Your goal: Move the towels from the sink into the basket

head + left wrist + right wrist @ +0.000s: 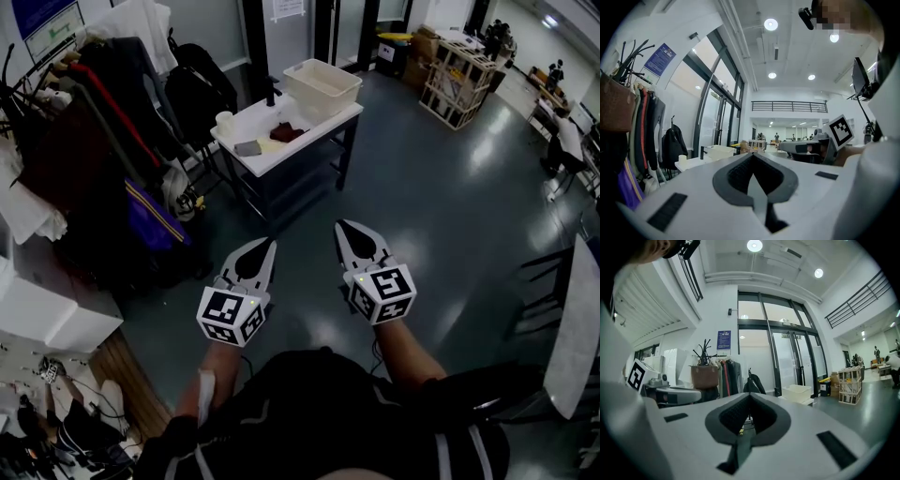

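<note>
Honestly, left gripper and right gripper are both closed and empty, far from the table where the dark red towel lies by the white tub, so I'd walk closer, then open.

No legible text: blue wall poster and white door notice both too small to read

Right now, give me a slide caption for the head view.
Left claw and right claw, both shut and empty, face the table and white tub.
</note>
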Demonstrator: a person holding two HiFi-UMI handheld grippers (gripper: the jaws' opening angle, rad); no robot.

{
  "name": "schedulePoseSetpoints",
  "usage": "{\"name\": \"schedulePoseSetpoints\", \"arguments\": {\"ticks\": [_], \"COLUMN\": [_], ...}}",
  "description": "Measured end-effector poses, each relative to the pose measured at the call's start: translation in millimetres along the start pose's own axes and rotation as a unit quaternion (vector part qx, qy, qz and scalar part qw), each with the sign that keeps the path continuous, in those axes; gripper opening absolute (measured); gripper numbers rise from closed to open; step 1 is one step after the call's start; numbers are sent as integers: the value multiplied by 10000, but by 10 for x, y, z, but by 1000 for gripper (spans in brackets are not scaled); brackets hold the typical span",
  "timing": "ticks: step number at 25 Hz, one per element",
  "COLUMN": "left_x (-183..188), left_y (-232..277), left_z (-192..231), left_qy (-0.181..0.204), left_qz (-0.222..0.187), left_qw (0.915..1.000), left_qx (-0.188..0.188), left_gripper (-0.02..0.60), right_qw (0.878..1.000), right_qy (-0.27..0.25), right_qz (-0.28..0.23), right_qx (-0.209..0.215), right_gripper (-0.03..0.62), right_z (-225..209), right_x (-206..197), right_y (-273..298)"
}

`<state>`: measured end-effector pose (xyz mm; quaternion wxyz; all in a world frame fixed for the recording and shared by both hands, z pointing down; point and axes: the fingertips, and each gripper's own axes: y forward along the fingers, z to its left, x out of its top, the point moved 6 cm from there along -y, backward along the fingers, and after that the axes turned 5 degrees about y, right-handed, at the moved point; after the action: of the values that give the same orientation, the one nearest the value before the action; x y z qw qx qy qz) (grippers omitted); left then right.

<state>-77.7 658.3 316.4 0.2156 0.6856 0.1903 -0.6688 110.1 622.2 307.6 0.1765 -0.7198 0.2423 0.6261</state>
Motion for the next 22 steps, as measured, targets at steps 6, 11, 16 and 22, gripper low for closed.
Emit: {"name": "schedulePoseSetpoints", "arguments": {"ticks": [6,11,16,22], "left_x": [16,17,51,39], "left_y": [96,255,473,655], "left_z": [-75,-214,-416,-628], "left_qy": [-203,-122,-70,-74], "left_qz": [-26,31,43,70], "left_qw": [9998,9999,9999,9999], "left_qx": [-6,48,61,129], "left_gripper": [6,6,6,6], "right_qw": [10000,9999,9998,9997], "right_qy": [46,144,148,183], "right_qz": [14,4,-44,-30], "right_qx": [-11,7,84,175], "right_gripper": [3,3,3,3], "right_z": [-173,-387,-647,-927], "right_x": [2,-35,9,-11], "right_y": [-73,-188,-302,-364]}}
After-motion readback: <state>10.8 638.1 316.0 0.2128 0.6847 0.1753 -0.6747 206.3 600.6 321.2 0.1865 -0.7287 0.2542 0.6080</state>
